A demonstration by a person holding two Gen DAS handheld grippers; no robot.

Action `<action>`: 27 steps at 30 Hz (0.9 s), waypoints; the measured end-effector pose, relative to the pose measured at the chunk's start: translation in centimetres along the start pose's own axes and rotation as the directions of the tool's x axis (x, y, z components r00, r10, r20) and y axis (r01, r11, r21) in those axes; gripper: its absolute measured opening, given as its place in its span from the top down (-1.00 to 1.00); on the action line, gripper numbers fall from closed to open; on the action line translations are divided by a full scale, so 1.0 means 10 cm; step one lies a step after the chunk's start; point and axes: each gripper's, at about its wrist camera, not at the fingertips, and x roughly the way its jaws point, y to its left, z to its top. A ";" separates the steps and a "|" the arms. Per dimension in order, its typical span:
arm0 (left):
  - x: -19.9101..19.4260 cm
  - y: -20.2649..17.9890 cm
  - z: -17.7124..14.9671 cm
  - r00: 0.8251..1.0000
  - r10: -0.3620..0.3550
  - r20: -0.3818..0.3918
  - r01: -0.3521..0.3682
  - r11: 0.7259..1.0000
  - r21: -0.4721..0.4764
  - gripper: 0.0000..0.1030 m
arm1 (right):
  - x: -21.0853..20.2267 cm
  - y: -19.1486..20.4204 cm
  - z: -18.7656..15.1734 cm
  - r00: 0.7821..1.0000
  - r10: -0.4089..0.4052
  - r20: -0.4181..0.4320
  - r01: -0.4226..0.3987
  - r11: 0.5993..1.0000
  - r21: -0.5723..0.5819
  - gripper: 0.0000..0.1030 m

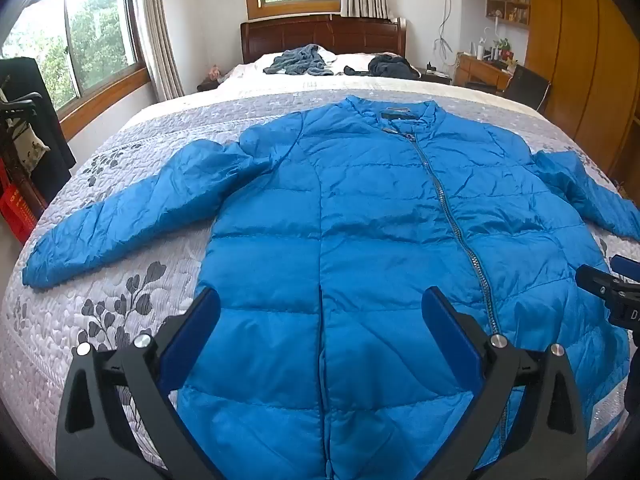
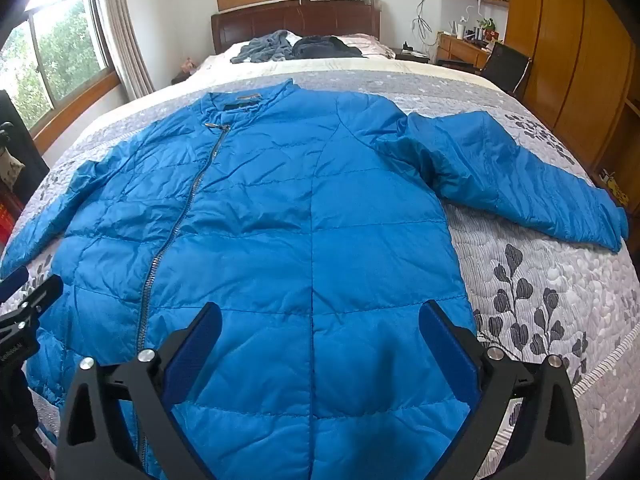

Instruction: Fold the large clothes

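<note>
Blue quilted jacket (image 1: pixel 360 216) spread flat, front up and zipped, across a bed in a bedroom.

Grey floral quilt (image 1: pixel 120 312) covers the near part of the bed under the jacket, whose sleeves lie out to either side, collar toward the dark wooden headboard (image 1: pixel 324 34). Near the headboard lie a crumpled grey garment (image 1: pixel 300 62) and a dark garment (image 1: pixel 390 66), well apart from the jacket. Curtained windows (image 1: pixel 80 40) stand on the left wall and behind the headboard; wooden wardrobes (image 2: pixel 572 48) and a cluttered desk (image 2: pixel 460 46) line the right side. The left gripper (image 1: pixel 320 312) hangs over the jacket's lower left half, jaws spread wide and holding nothing; the right gripper (image 2: pixel 320 326) hangs likewise over the lower right half, wide apart and empty.
</note>
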 end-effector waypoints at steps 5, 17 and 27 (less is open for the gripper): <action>0.00 0.00 0.00 1.000 0.002 0.001 -0.002 1.000 -0.002 -0.94 | 0.00 0.00 0.00 1.000 0.000 0.001 0.000 1.000 -0.001 -0.93; -0.01 0.00 0.00 1.000 0.001 0.000 -0.001 1.000 0.001 -0.94 | -0.01 -0.01 0.02 1.000 -0.002 0.006 0.002 1.000 -0.003 -0.93; -0.01 0.00 0.00 1.000 0.000 0.001 0.000 1.000 0.001 -0.94 | -0.01 -0.01 0.01 1.000 -0.002 0.006 0.002 1.000 -0.004 -0.93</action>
